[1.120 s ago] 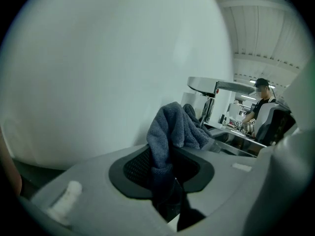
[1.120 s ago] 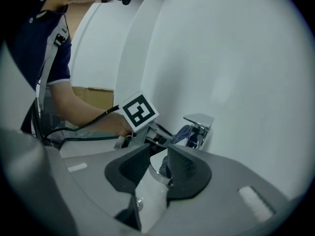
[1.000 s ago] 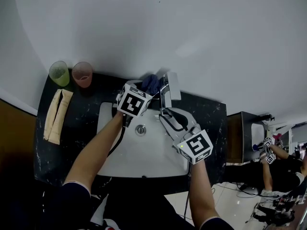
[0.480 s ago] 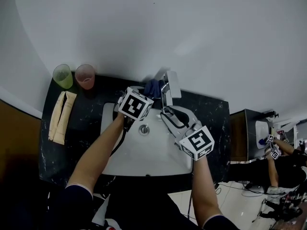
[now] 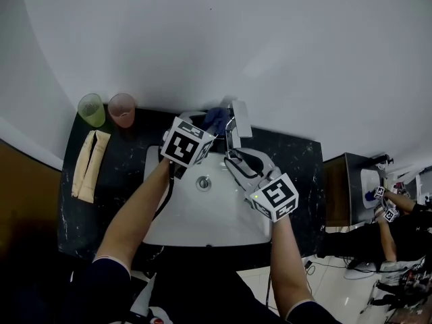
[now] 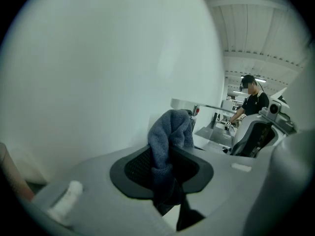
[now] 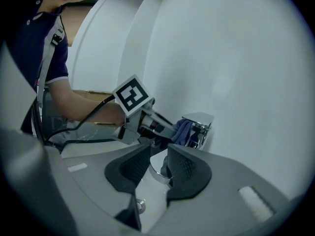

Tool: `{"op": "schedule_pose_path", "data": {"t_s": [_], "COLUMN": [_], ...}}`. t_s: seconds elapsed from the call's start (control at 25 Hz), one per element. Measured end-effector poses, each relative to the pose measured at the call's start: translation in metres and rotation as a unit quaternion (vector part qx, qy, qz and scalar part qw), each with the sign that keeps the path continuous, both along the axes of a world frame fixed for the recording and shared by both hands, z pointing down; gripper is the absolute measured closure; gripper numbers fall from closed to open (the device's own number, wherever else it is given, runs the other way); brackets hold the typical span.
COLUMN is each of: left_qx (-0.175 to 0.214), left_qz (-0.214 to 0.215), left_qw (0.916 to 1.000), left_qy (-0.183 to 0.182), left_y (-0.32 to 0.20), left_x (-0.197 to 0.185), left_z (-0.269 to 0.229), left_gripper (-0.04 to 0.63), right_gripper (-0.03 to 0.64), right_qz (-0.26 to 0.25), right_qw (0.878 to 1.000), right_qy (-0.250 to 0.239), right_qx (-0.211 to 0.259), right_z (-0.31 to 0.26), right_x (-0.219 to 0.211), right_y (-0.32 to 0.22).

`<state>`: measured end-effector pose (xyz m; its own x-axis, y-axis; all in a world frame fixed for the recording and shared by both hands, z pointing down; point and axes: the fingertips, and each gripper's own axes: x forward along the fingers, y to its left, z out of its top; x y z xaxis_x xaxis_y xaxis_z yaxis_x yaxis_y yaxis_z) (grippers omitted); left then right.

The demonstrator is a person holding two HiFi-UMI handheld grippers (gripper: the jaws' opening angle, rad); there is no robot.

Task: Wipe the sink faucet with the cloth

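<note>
Your left gripper [image 6: 167,170] clamps the cloth [image 6: 170,132], leaving its free end ahead against the faucet [image 6: 186,103]. Your right gripper [image 7: 158,165], half closed, grips the faucet, probably steadying it.

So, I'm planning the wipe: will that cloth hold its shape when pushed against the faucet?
Probably not. The cloth droops over and hangs below the left gripper's pads, so it looks floppy. Its fuzzy pile suggests it is light and grippy, so it is unlikely to slip out. Pressed on the faucet, it would likely fold around it.
</note>
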<state>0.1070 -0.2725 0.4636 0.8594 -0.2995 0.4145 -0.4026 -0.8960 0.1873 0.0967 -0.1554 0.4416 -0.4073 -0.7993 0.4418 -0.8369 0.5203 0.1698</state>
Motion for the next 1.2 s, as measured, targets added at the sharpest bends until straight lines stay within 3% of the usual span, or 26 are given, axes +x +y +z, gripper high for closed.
{"op": "schedule_pose_path", "data": {"t_s": [0.24, 0.44, 0.76, 1.2], "left_qx": [0.034, 0.058, 0.046, 0.043], "left_qz": [0.005, 0.021, 0.077, 0.035], "left_qw": [0.9983, 0.9966, 0.9945, 0.9964], "left_qy": [0.046, 0.054, 0.054, 0.065], "left_y": [-0.001, 0.005, 0.042, 0.017], "left_x": [0.004, 0.006, 0.002, 0.009], "left_z": [-0.046, -0.070, -0.074, -0.067], "left_gripper": [0.502, 0.502, 0.502, 0.499], "right_gripper": [0.508, 0.508, 0.508, 0.509], "right_qz": [-0.002, -0.001, -0.001, 0.007], "right_qw": [1.000, 1.000, 1.000, 1.000], "right_qy": [-0.003, -0.002, -0.004, -0.013], "right_qx": [-0.002, -0.005, 0.000, 0.007], "right_z": [0.000, 0.001, 0.000, -0.002], "right_x": [0.001, 0.001, 0.001, 0.002], "right_y": [-0.001, -0.001, -0.001, -0.002]}}
